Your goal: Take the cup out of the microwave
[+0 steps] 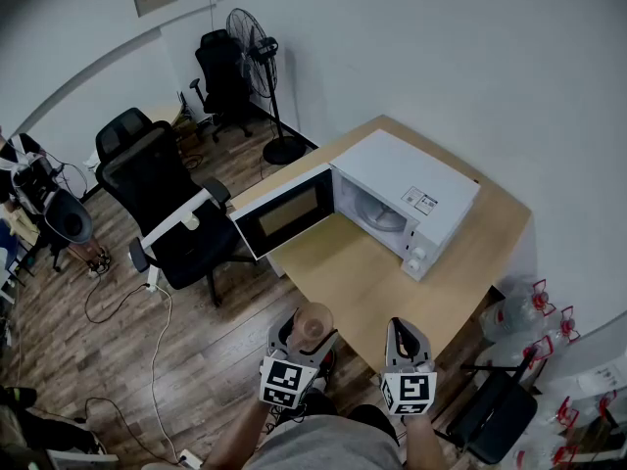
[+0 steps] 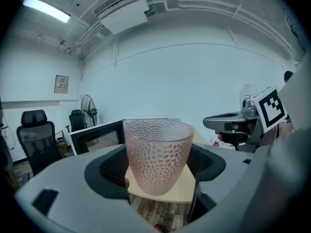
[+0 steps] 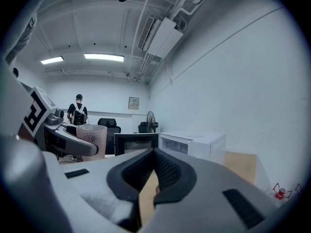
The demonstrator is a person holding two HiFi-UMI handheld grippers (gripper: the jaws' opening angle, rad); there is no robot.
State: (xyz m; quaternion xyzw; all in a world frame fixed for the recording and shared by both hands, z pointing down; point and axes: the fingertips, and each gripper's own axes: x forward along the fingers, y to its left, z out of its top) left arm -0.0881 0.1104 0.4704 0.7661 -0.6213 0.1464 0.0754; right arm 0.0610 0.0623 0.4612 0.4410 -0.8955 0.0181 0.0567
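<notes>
A pinkish dimpled cup (image 2: pixel 158 161) stands upright between the pads of my left gripper (image 2: pixel 158 178), which is shut on it. In the head view the cup (image 1: pixel 313 323) is held off the table's near edge, above the floor, in the left gripper (image 1: pixel 304 336). The white microwave (image 1: pixel 407 199) sits on the wooden table (image 1: pixel 367 282) with its door (image 1: pixel 284 213) swung wide open and its chamber without a cup. My right gripper (image 1: pixel 406 346) hovers at the table's front edge, shut with nothing in it. From the right gripper view the cup (image 3: pixel 91 141) shows at the left.
A black office chair (image 1: pixel 171 218) stands left of the open door. A floor fan (image 1: pixel 257 76) is by the far wall. Water bottles (image 1: pixel 524 321) crowd the floor at the right. Cables trail across the wooden floor (image 1: pixel 118 380). A person (image 3: pixel 77 111) stands in the distance.
</notes>
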